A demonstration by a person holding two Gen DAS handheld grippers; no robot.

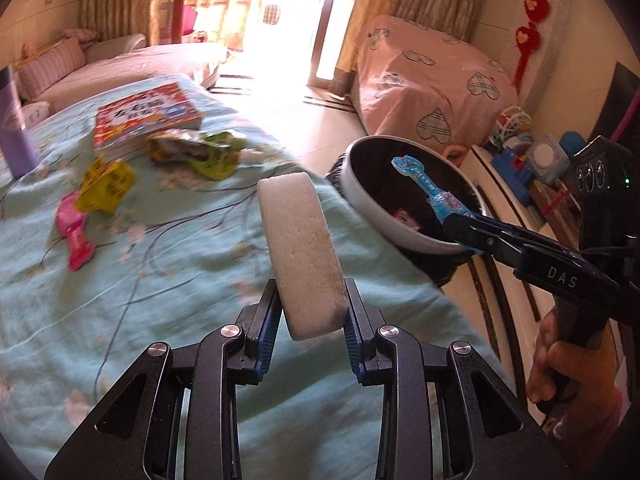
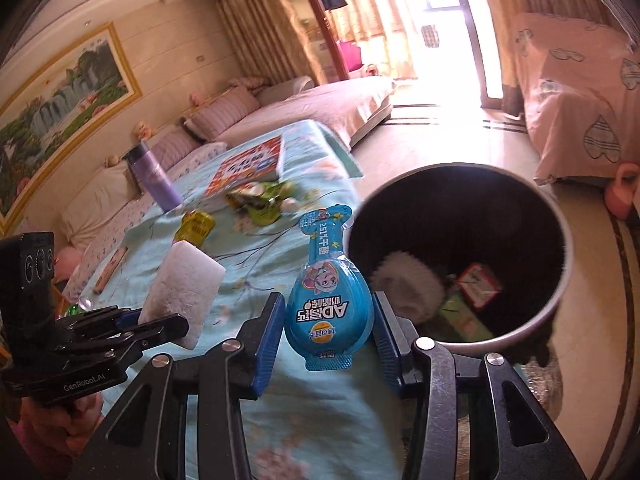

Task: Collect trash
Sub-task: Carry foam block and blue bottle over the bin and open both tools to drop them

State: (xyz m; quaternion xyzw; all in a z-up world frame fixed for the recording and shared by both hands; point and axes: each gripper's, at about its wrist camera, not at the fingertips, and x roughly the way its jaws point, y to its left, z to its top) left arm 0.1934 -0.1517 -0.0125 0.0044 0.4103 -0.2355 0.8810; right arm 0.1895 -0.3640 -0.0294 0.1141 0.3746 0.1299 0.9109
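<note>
My left gripper [image 1: 309,312] is shut on a white foam block [image 1: 300,248] and holds it above the turquoise bed cover; the block also shows in the right wrist view [image 2: 180,288]. My right gripper [image 2: 326,332] is shut on a blue snack packet [image 2: 326,300], held beside the rim of the round trash bin [image 2: 560,240]. In the left wrist view the packet [image 1: 424,188] hangs over the bin [image 1: 360,184]. The bin holds some trash [image 2: 476,284]. On the bed lie a green wrapper [image 1: 196,150], a yellow wrapper [image 1: 106,186] and a pink packet [image 1: 76,236].
A book [image 1: 146,118] and a purple bottle [image 1: 14,132] stand on the bed cover [image 1: 160,280]. A sofa [image 1: 120,64] lies behind. A pink-covered bed [image 1: 428,80] and a low cabinet with toys [image 1: 520,156] are on the right. Tiled floor [image 1: 312,120] lies between.
</note>
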